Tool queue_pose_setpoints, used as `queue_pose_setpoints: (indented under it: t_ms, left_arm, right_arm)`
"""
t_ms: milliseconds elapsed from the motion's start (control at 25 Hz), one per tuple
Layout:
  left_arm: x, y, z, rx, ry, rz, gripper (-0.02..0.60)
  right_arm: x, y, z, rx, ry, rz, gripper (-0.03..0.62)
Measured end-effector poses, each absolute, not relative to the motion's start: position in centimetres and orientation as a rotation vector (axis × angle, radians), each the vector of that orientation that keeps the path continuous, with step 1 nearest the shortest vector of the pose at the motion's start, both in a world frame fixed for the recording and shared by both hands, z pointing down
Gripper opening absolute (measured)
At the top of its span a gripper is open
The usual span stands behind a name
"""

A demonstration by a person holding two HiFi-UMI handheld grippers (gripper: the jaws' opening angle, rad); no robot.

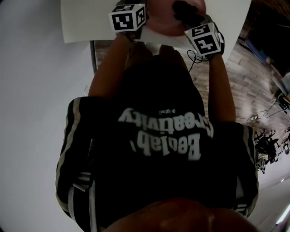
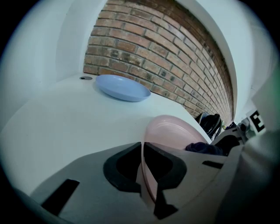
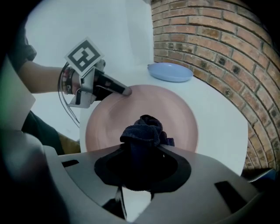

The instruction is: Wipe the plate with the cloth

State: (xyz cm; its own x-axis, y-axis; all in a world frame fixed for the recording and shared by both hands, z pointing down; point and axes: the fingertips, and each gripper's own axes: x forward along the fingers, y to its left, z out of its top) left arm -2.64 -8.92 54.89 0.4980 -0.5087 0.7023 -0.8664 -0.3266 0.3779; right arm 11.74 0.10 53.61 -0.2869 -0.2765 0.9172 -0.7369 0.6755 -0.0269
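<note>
A pink plate (image 3: pixel 175 113) lies on the white table (image 3: pixel 223 127), near its edge. My left gripper (image 2: pixel 142 151) is shut on the rim of the pink plate (image 2: pixel 173 131); in the right gripper view the left gripper (image 3: pixel 126 91) meets the rim at the plate's far left. My right gripper (image 3: pixel 142 153) is shut on a bunched dark blue cloth (image 3: pixel 144 133), which rests on the plate's near middle. In the head view the pink plate (image 1: pixel 165 25) and the dark cloth (image 1: pixel 185 11) show at the top, between the two marker cubes (image 1: pixel 128 18).
A light blue plate (image 3: pixel 169 71) sits farther back on the table, close to a brick wall (image 3: pixel 218 48); the blue plate (image 2: pixel 122 87) also shows in the left gripper view. The person's torso in a dark printed shirt (image 1: pixel 158 136) fills the head view.
</note>
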Motion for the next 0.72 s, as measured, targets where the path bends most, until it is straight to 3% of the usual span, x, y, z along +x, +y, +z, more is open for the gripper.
queue_pose_setpoints:
  t_ms: [720]
  left_arm:
    - [-2.4, -8.9, 55.1, 2.001, -1.123, 0.611, 0.023]
  right_arm:
    - [3.6, 2.9, 54.2, 0.609, -1.938, 0.438, 0.121]
